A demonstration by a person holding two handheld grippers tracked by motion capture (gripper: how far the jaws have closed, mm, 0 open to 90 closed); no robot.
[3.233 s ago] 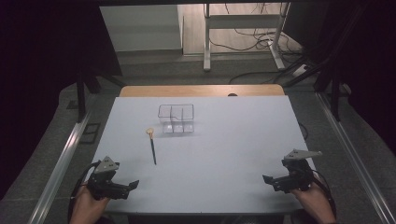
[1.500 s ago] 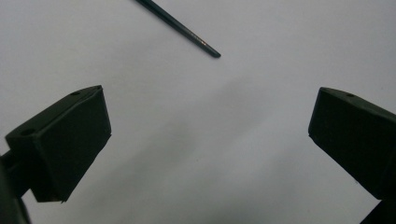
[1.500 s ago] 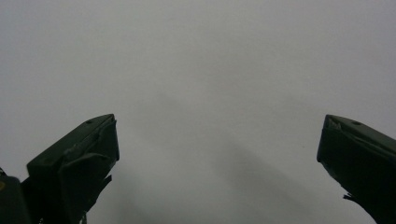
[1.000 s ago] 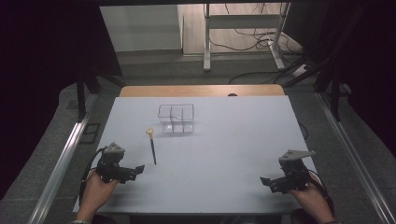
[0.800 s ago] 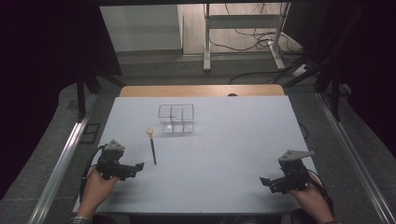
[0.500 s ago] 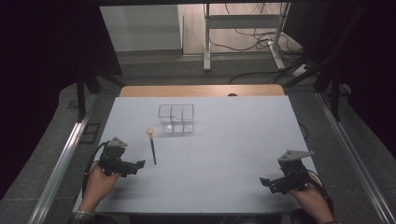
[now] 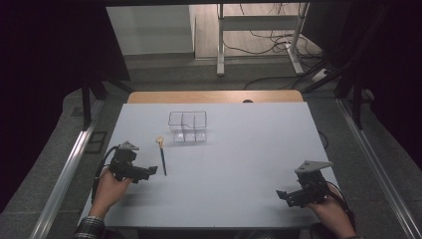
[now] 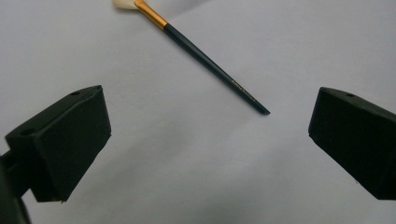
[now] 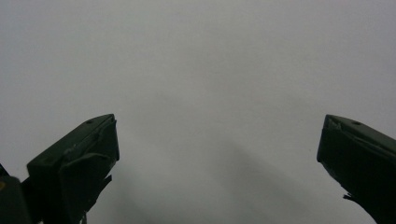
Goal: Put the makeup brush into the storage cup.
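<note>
A thin brush (image 7: 162, 158) with a dark handle, a gold ferrule and a pale head lies on the white table (image 7: 234, 159), left of centre. In the left gripper view the brush (image 8: 205, 60) runs from the top left down to its handle tip, which lies just beyond and between the jaws. My left gripper (image 7: 151, 171) is open, just left of the handle's near end, holding nothing. Near the front right corner my right gripper (image 7: 281, 194) is open over bare table. A clear plastic box (image 7: 187, 126) with compartments stands behind the brush.
A wooden strip (image 7: 214, 96) borders the table's far edge. Metal rails (image 7: 69, 169) run along both sides. Beyond the table are a desk frame (image 7: 259, 35) and floor cables.
My left gripper has moved forward and to the right, closing in on the brush's handle end. The right gripper has stayed almost in place. The brush and box have not moved.
</note>
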